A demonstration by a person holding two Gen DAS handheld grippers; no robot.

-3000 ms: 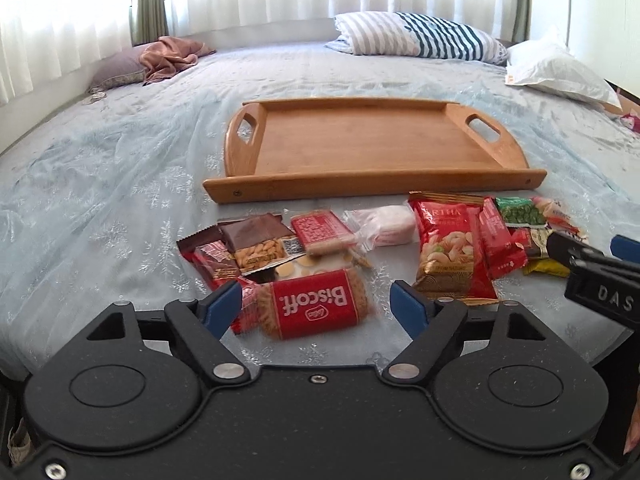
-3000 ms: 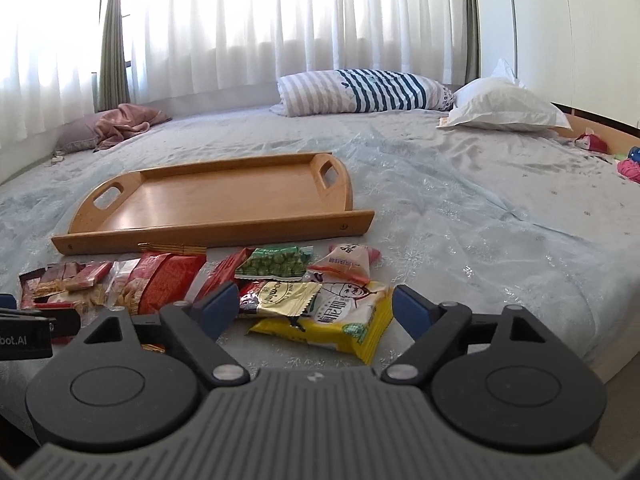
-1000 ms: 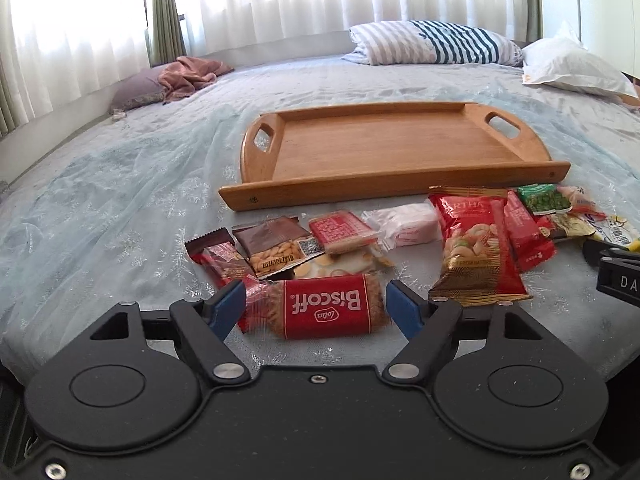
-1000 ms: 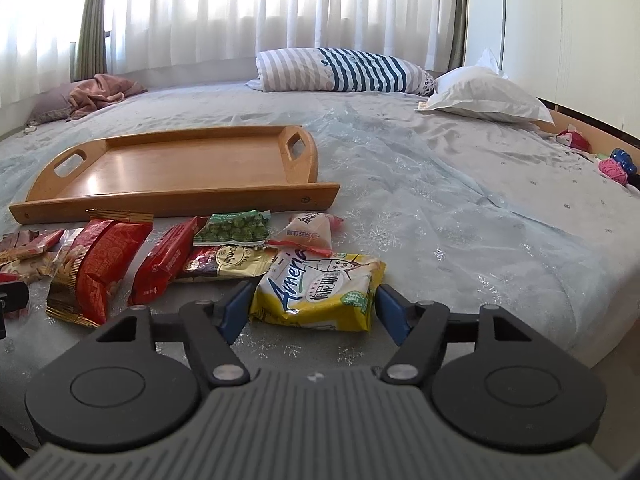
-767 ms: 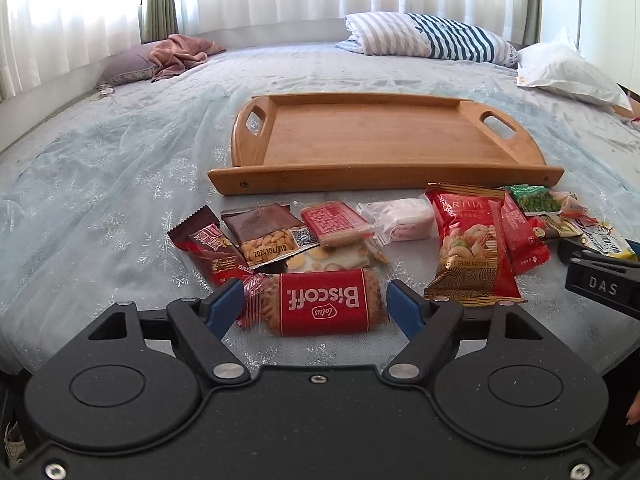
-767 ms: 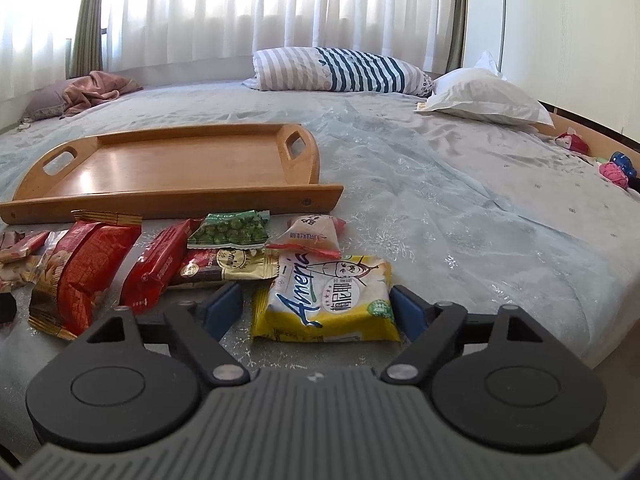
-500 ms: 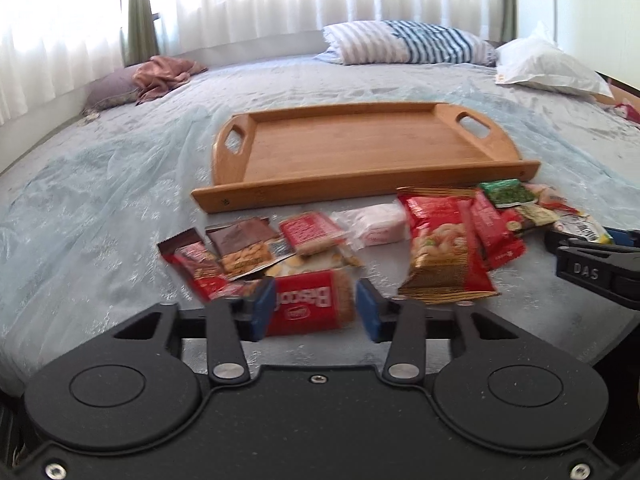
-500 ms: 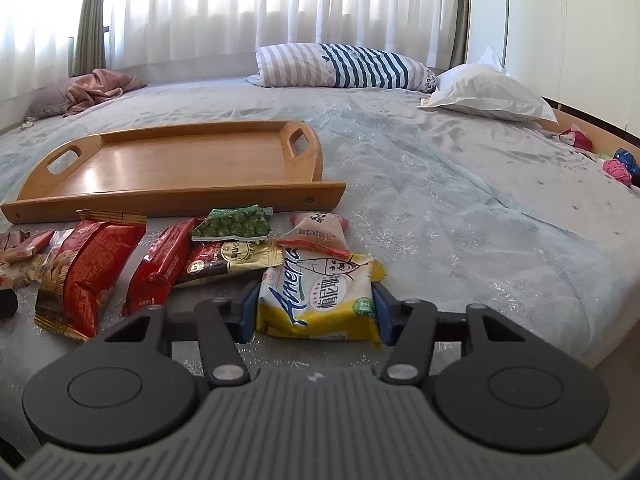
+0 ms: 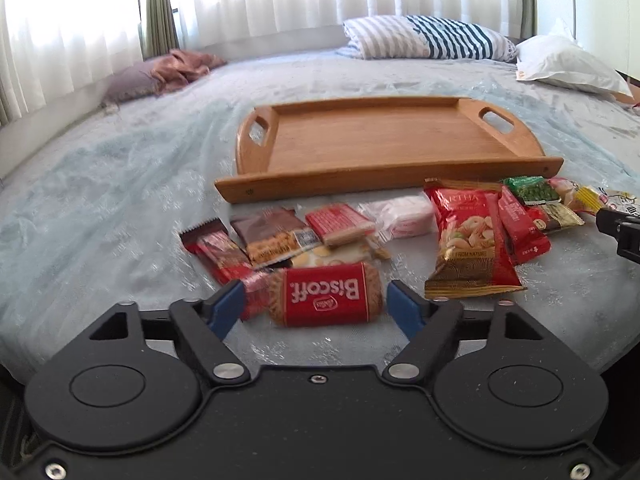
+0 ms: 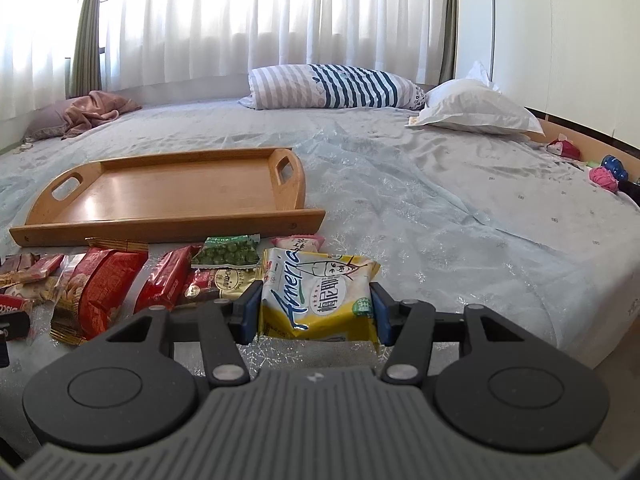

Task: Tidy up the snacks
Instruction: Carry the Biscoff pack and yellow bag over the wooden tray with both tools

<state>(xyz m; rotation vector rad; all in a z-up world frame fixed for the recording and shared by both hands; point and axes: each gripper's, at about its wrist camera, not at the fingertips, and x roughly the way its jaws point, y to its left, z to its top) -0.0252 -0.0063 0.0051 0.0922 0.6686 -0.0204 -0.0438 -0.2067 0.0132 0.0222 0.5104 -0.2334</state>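
An empty wooden tray (image 9: 384, 140) (image 10: 168, 188) lies on the bed, with a row of snack packets in front of it. My left gripper (image 9: 316, 306) is open around a red Biscoff packet (image 9: 326, 294), its blue pads apart from the packet's ends. My right gripper (image 10: 316, 310) is shut on a yellow Ameria packet (image 10: 316, 296), its pads pressing both sides. A large red nut bag (image 9: 468, 240) (image 10: 96, 284), a green pea packet (image 10: 226, 254) and several small bars (image 9: 256, 240) lie between.
A striped pillow (image 10: 332, 86) and a white pillow (image 10: 472, 114) lie at the far side of the bed. A brown cloth (image 9: 180, 68) lies at the far left. The bed edge drops off at the right, with small toys (image 10: 604, 174) beyond it.
My right gripper closed onto the yellow Ameria packet and lifted it slightly. My left gripper narrowed around the Biscoff packet half a second ago and has opened wide again.
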